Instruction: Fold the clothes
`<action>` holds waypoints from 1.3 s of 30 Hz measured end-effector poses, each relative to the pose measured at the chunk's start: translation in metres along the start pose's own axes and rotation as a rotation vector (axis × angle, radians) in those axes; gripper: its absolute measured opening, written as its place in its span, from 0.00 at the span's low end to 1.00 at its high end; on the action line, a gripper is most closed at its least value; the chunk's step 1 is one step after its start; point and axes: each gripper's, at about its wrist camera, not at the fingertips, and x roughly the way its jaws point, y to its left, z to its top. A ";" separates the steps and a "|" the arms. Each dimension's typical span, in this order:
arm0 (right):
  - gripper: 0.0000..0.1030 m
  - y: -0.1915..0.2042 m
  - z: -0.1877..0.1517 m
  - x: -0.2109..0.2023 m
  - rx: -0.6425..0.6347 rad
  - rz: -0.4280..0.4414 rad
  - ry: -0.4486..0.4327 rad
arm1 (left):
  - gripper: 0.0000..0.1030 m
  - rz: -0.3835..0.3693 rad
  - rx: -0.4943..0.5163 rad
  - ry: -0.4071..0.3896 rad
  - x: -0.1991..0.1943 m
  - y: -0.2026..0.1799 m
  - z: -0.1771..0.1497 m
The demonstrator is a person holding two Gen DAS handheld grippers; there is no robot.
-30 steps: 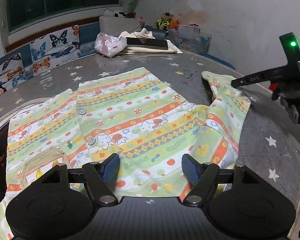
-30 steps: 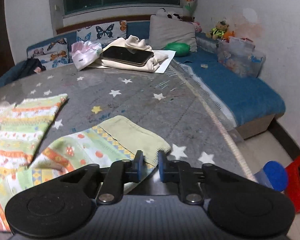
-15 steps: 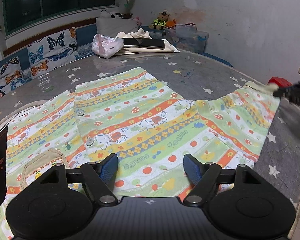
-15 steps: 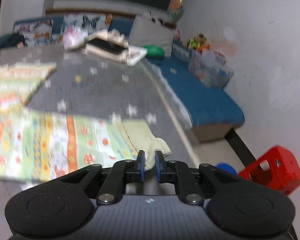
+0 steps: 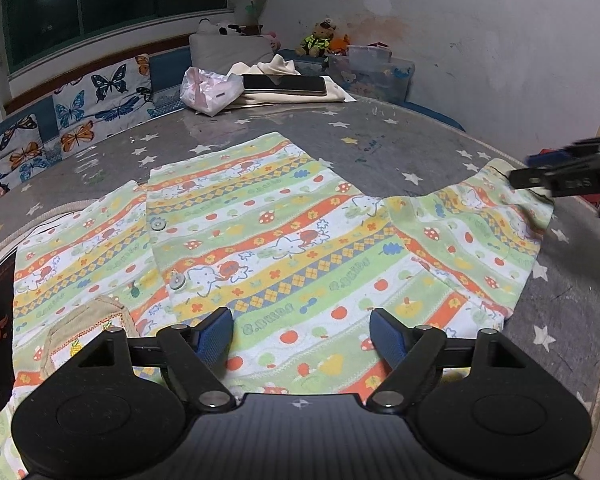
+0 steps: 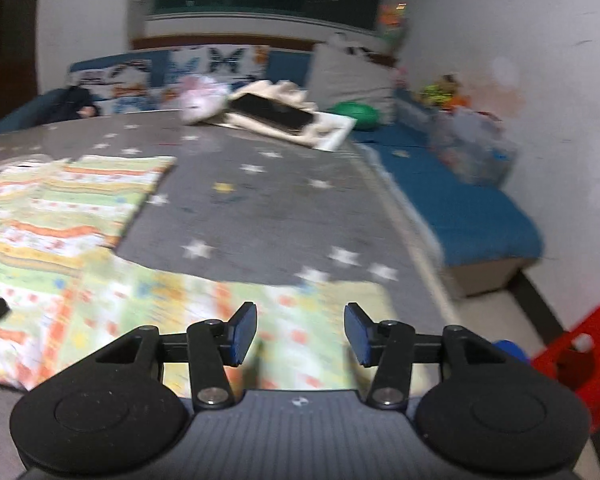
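Star-print grey table (image 5: 380,148) in a cluttered bedroom, w/ a striped kids' shirt (image 5: 268,248) laid flat, front up, sleeve (image 5: 480,240) stretched out to the right, likely spread for folding. Left gripper (image 5: 302,330) hovers over the hem, jaws wide apart, holding nothing. Right gripper (image 6: 300,334), blurred, also spread & empty above the sleeve end. Phone (image 5: 284,84) on cloth pile at far edge.

One striped shirt (image 5: 284,240) on the bench (image 5: 380,148), two buttons showing. Beyond the shirt: one phone (image 5: 284,84), one pink bag (image 5: 208,90), one teddy bear (image 5: 318,40).
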 end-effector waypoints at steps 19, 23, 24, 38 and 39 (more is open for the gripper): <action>0.55 0.006 -0.012 0.001 0.027 0.054 0.010 | 0.83 -0.002 0.015 -0.044 -0.016 -0.016 0.005; 0.59 0.029 -0.014 -0.006 -0.028 0.145 0.005 | 0.83 -0.037 0.034 -0.055 -0.017 -0.033 0.009; 0.59 0.036 -0.015 -0.007 -0.046 0.165 0.011 | 0.83 -0.043 0.044 -0.045 -0.015 -0.037 0.007; 0.64 0.074 0.000 -0.013 -0.146 0.237 -0.019 | 0.85 -0.025 0.020 -0.042 -0.025 -0.041 -0.007; 0.64 0.079 0.000 -0.010 -0.158 0.249 -0.014 | 0.86 -0.018 0.007 -0.051 -0.030 -0.036 -0.008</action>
